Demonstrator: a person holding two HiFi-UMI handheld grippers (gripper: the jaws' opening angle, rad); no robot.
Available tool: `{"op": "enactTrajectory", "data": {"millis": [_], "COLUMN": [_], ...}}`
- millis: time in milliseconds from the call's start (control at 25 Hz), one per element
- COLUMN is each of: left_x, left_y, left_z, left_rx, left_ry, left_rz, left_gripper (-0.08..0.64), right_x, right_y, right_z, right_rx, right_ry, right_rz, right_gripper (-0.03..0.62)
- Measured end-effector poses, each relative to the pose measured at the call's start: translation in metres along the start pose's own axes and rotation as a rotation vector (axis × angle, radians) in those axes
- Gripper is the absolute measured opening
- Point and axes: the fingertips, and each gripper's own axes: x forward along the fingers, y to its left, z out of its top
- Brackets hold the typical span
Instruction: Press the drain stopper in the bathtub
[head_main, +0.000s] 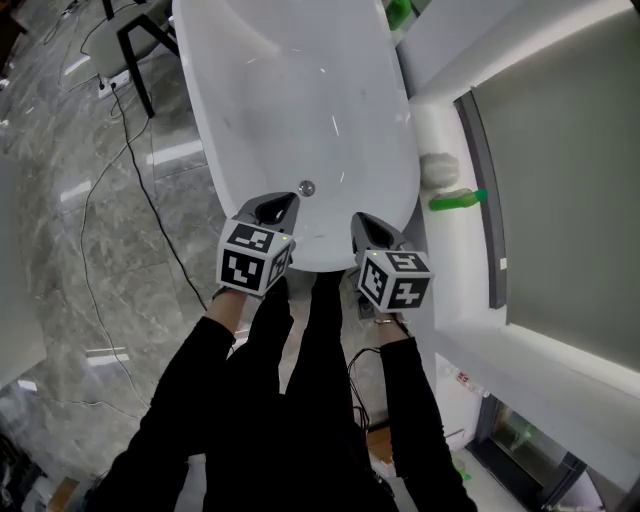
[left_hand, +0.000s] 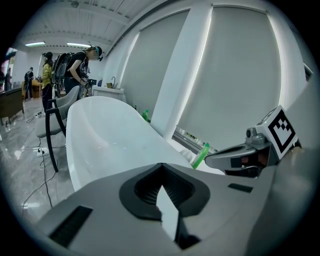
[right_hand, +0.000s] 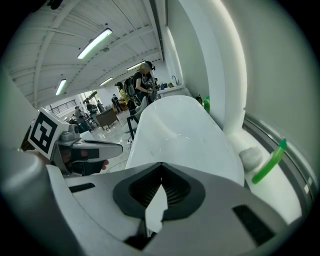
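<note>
A white freestanding bathtub (head_main: 250, 90) stretches away from me in the head view. Its small round metal drain stopper (head_main: 306, 187) sits on the tub floor near the near end. My left gripper (head_main: 276, 209) hangs over the tub's near rim, just short and left of the stopper, jaws shut and empty. To the right of it my right gripper (head_main: 367, 231) hovers at the rim, also shut on nothing. The left gripper view shows its own closed tips (left_hand: 160, 165) and the right gripper (left_hand: 235, 157) beside them. In the right gripper view the closed tips (right_hand: 161, 165) point along the tub (right_hand: 175, 135); the stopper is hidden in both gripper views.
A green bottle (head_main: 458, 200) and a white roll (head_main: 437, 168) lie on the window ledge right of the tub. A black chair (head_main: 140, 45) and a floor cable (head_main: 150, 205) are to the left on grey marble. People (left_hand: 75, 65) stand far behind the tub.
</note>
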Motion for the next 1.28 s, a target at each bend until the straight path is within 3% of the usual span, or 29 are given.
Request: {"op": "enactTrajectory", "data": {"millis": [320, 800, 1280], "left_x": [0.064, 0.176, 0.274], "left_y": [0.028, 0.076, 0.121], "left_z": [-0.039, -0.113, -0.2], "left_rx": [-0.01, -0.099, -0.17], "left_ry": [0.079, 0.15, 0.294], "left_rz": [-0.004, 0.146, 0.25], "left_gripper": [0.005, 0.005, 0.005], "right_x": [0.074, 0.187, 0.299], "right_y": [-0.03, -0.104, -0.152], "right_z": [-0.018, -0.066, -0.123], "right_rx": [-0.026, -0.019, -0.065], "right_ry": [0.061, 0.2, 0.344], "right_rz": [0.043, 0.117, 0.205], "right_gripper": [0.0, 0.0, 0.0]}}
